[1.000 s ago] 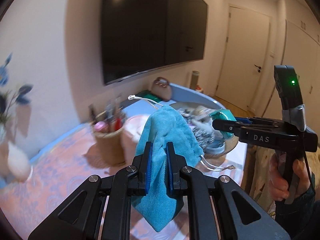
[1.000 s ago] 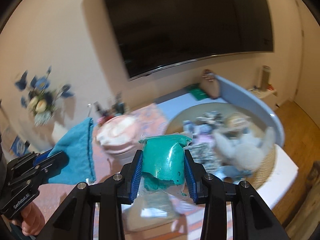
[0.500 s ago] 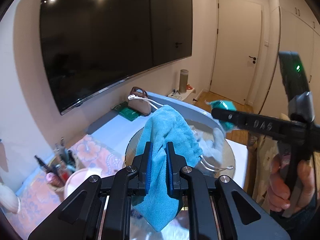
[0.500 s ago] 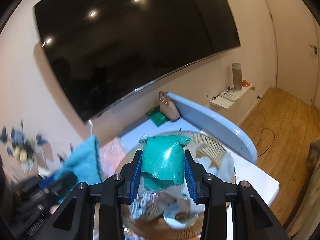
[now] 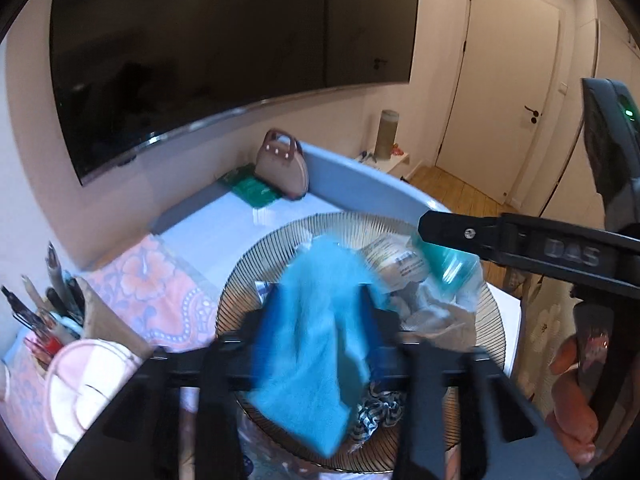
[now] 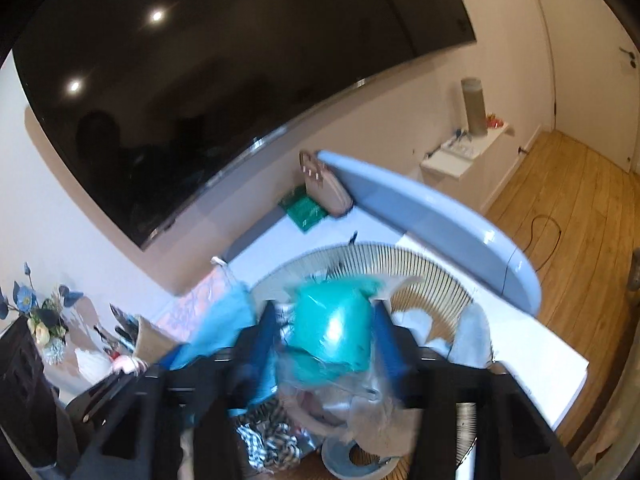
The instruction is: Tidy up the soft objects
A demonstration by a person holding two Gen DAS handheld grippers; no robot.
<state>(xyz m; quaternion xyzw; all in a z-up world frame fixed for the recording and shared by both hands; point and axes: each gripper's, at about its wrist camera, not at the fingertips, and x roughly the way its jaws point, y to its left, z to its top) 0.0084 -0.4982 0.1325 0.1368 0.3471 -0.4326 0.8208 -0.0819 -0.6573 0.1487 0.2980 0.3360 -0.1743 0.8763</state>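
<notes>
While both grippers are held over the wire basket (image 5: 256,276), their jaws have just been opening. Left gripper (image 5: 318,320): blue cloth (image 5: 316,344) is seen loose between parted fingers, lower centre. Right gripper (image 6: 324,334): teal packet (image 6: 332,328) is seen between spread fingers, centre frame; contact cannot be told through blur.
</notes>
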